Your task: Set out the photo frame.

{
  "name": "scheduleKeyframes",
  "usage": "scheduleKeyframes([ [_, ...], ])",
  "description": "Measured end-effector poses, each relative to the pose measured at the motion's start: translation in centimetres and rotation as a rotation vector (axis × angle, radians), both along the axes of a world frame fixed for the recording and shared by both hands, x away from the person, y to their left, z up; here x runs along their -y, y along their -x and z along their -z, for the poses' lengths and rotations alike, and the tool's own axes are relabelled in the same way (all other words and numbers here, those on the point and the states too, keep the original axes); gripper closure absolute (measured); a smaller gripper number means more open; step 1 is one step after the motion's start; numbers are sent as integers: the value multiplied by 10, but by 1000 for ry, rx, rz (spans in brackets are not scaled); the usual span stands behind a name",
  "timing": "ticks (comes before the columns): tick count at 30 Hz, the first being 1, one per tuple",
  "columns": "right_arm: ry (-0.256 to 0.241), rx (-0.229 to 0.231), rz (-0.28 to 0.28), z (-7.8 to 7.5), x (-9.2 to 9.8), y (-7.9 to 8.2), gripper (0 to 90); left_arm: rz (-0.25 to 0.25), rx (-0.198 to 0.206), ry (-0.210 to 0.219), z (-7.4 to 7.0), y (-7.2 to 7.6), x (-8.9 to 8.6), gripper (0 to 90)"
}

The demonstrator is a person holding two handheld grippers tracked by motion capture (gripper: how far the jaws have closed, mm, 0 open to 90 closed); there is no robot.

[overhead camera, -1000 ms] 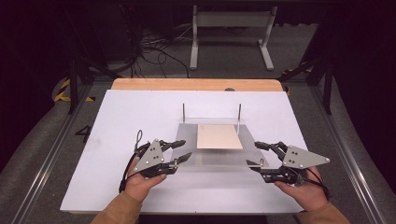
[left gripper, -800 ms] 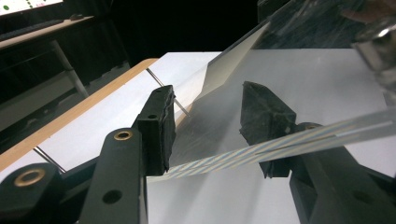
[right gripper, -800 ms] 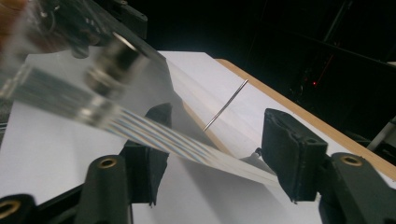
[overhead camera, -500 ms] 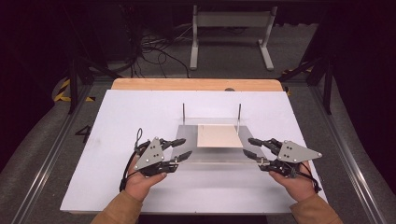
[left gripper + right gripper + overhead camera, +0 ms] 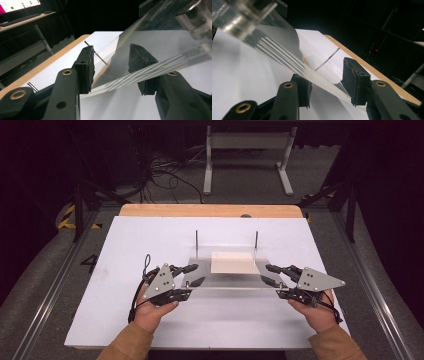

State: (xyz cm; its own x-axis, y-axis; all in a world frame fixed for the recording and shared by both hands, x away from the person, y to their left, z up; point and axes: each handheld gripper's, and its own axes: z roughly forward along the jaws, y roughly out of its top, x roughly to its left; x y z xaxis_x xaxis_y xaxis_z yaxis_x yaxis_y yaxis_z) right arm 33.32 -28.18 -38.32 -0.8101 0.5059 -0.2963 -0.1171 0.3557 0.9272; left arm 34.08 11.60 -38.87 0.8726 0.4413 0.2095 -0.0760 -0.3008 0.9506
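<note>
Both tongs, left [image 5: 192, 275] and right [image 5: 270, 274], gape around the clear sheet's [image 5: 225, 281] opposite ends, unclamped, so it lifts level.

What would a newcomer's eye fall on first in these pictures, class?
First, the clear acrylic sheet lying in the middle of the white table, with a pale wooden block showing through it and two thin metal rods standing at its far edge. Next, the left hand-held gripper and right hand-held gripper, jaws open, one at each end of the sheet, its edge between the jaws.
</note>
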Motion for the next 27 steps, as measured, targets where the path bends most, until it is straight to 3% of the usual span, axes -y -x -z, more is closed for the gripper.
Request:
scheduleKeyframes([
  [10, -13, 45, 24, -12, -1, -8, 594, -33, 24, 35, -13, -9, 2, 542],
  [17, -37, 100, 41, -28, -2, -14, 605, -58, 53, 70, -32, -16, 3, 542],
  [27, -42, 153, 58, -46, -3, -16, 616, -76, 90, 74, -53, -19, 4, 559],
])
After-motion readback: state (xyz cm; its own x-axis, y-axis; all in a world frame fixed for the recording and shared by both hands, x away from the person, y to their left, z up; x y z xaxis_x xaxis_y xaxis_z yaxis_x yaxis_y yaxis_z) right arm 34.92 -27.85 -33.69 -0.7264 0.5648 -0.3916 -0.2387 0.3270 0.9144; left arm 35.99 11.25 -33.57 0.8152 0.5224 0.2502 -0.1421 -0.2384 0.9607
